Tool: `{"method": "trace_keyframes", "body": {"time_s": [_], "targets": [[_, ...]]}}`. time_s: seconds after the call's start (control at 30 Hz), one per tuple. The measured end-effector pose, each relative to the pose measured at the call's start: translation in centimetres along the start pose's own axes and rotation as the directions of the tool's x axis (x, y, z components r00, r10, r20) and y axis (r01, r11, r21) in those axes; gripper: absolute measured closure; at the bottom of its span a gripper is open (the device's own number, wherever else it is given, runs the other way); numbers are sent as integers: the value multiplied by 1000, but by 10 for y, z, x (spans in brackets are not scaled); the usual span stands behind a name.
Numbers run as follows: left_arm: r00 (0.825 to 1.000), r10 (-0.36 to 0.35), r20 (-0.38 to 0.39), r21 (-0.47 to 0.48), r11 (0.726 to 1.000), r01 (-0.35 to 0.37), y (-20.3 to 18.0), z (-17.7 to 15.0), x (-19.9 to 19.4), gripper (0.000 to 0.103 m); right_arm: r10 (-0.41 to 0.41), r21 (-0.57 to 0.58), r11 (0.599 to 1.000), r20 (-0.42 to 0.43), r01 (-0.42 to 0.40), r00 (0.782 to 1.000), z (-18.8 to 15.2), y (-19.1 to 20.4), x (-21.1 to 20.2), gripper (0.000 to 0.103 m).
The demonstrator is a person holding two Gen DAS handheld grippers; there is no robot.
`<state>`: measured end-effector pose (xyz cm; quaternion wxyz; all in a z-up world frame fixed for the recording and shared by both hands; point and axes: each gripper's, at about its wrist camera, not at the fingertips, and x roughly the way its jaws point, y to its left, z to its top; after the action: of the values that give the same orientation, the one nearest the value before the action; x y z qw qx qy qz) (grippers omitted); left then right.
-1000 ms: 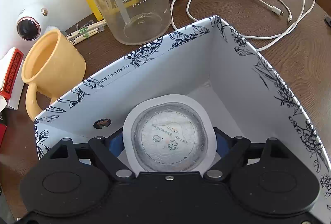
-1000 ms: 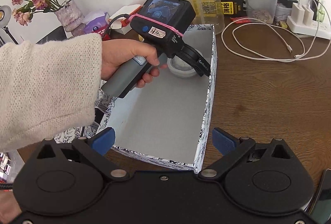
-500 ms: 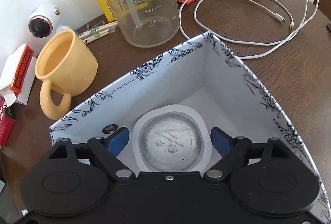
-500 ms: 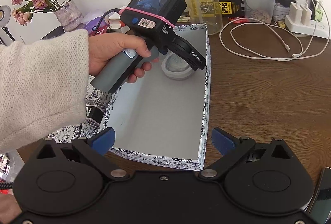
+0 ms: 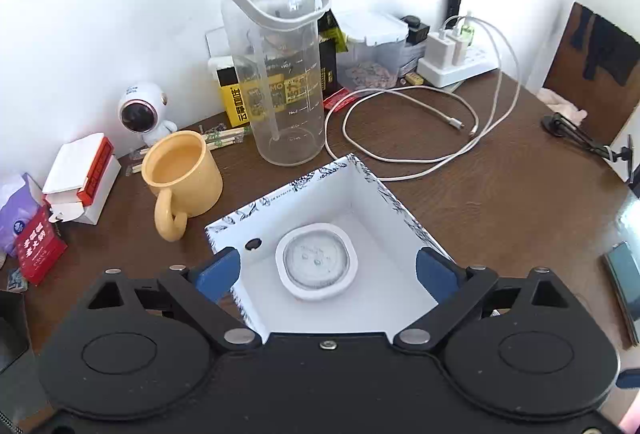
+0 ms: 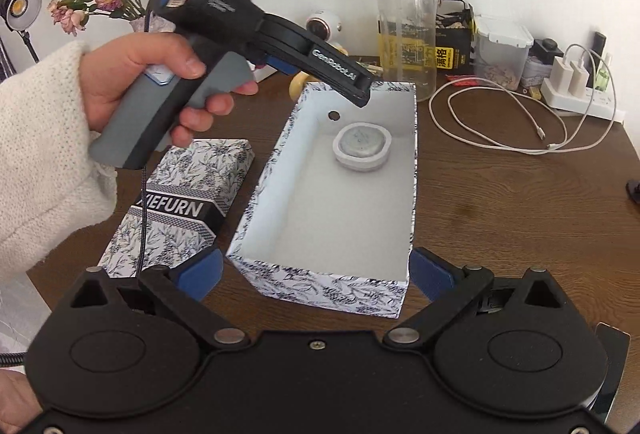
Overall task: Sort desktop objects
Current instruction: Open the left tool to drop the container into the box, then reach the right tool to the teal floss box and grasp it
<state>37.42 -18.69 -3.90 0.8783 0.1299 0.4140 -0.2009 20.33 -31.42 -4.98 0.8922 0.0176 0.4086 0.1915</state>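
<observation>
Wooden desk (image 5: 500, 218) is cluttered along the wall side; middle is kept for sorting. Open patterned box (image 6: 412, 161) is set lengthwise mid-desk, mouth up, so items can be dropped in from above. Its matching lid (image 6: 180, 201) is laid flat just beside it on the left, out of the way of the opening. Clear water jug (image 5: 276, 81) stands upright behind the box's far corner; yellow mug (image 5: 180, 177) is near the far left wall of the box, outside it, handle facing the camera. White cable (image 5: 420, 137) lies looped on the desk, right of the jug.

Small round white-rimmed container (image 5: 316, 261) lies flat on the box floor at the far end, touching no wall.

Left gripper (image 5: 328, 266) is held above that end of the box, fingers spread wide, nothing between them; judged a release pose over the container. Right gripper (image 6: 316, 274) is held low at the near end of the box, fingers likewise spread and empty.
</observation>
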Motion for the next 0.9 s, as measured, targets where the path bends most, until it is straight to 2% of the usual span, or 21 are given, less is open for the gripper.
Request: {"method": "trace_keyframes", "body": {"time_s": [0.27, 0.57, 0.73, 0.9], "targets": [[1000, -23, 0, 19, 1000, 23, 21, -99, -118, 7, -22, -108, 994, -10, 21, 1000, -39, 34, -18, 2], [998, -43, -47, 8, 999, 43, 18, -209, -185, 7, -49, -228, 973, -18, 43, 999, -83, 72, -38, 2], [997, -57, -57, 115, 991, 64, 2, -246, -197, 7, -64, -294, 954, -21, 55, 998, -107, 94, -49, 2], [994, -94, -56, 266, 958, 105, -20, -263, -200, 7, -78, -362, 930, -24, 64, 997, -131, 116, -61, 2]]}}
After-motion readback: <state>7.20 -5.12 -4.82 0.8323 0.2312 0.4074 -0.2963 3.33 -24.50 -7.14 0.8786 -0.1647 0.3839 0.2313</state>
